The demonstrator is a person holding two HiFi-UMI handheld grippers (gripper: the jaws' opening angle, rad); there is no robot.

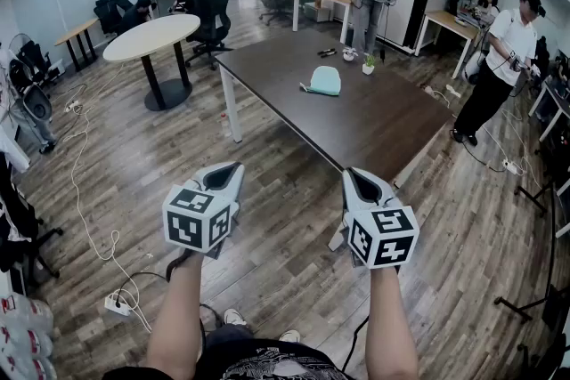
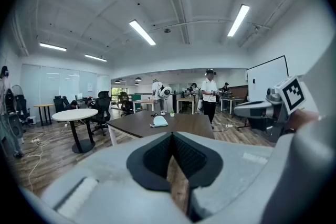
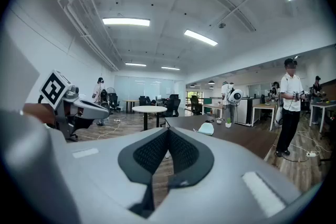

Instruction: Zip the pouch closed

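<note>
Pouch: teal, on the dark worktop, well ahead, untouched.
Left hand-held gripper: jaws together, empty.
Right hand-held gripper: jaws together, empty.
Risk: arriving with the jaws pressed together could shove it away instead of gripping.

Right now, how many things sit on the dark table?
4: the teal pouch near the middle, and toward the far end a small potted plant, a white cup-like item and a dark object. Smaller things may be missed.

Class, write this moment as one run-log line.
stage: zipping not begun | left gripper: shut, empty | right gripper: shut, empty | pouch: on table, untouched
</note>
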